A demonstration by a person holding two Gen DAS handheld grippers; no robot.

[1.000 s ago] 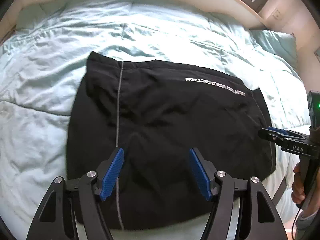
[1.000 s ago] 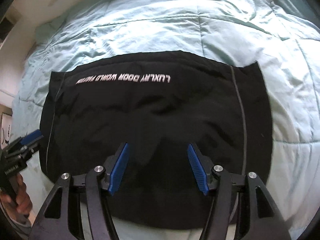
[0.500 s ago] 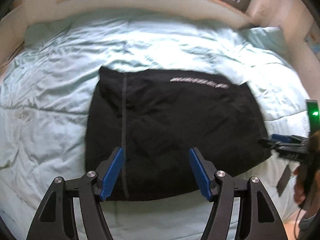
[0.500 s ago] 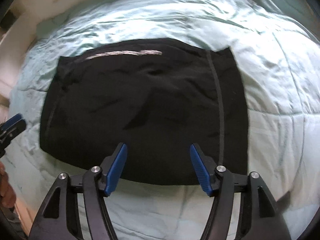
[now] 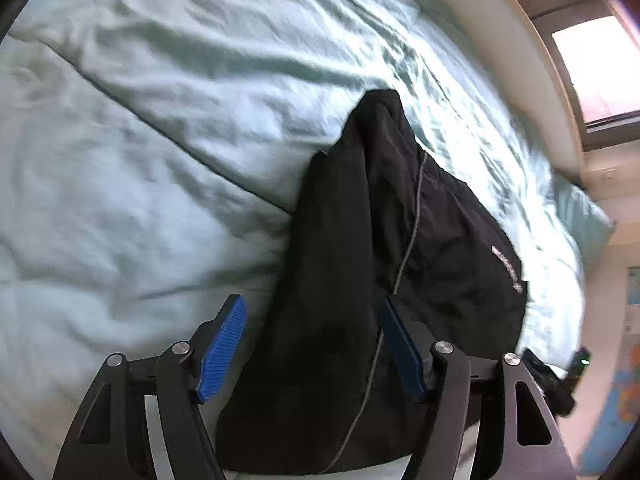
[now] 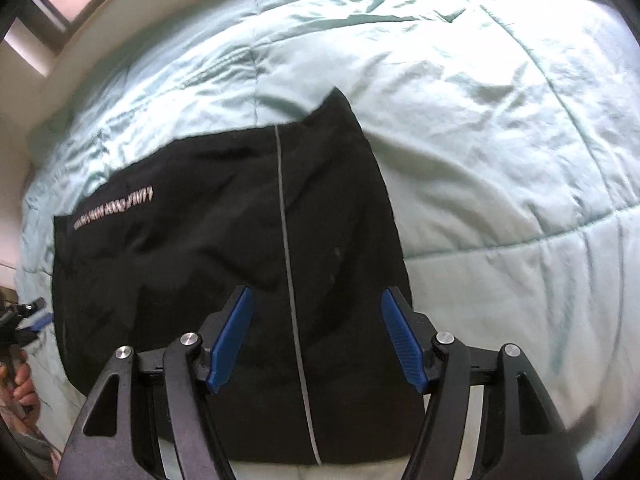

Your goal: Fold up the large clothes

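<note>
A black garment (image 5: 360,280) with a thin grey stripe and white lettering lies folded flat on a pale green quilt (image 5: 140,160). In the left wrist view my left gripper (image 5: 312,344) is open and empty, over the garment's left edge near its front corner. In the right wrist view the garment (image 6: 200,260) fills the middle, and my right gripper (image 6: 316,340) is open and empty above its right part, astride the grey stripe. The left gripper shows small at the left edge of the right wrist view (image 6: 24,320), and the right gripper at the lower right of the left wrist view (image 5: 556,380).
A cream headboard ledge (image 5: 500,60) and a window (image 5: 592,60) run behind the bed. A green pillow (image 5: 580,220) lies at the bed's far right. Bare quilt (image 6: 500,160) surrounds the garment on all sides.
Both grippers have swung outward and closer to the garment: the left one toward its left edge, the right one toward its right side. Both stay open. The garment has not moved.
</note>
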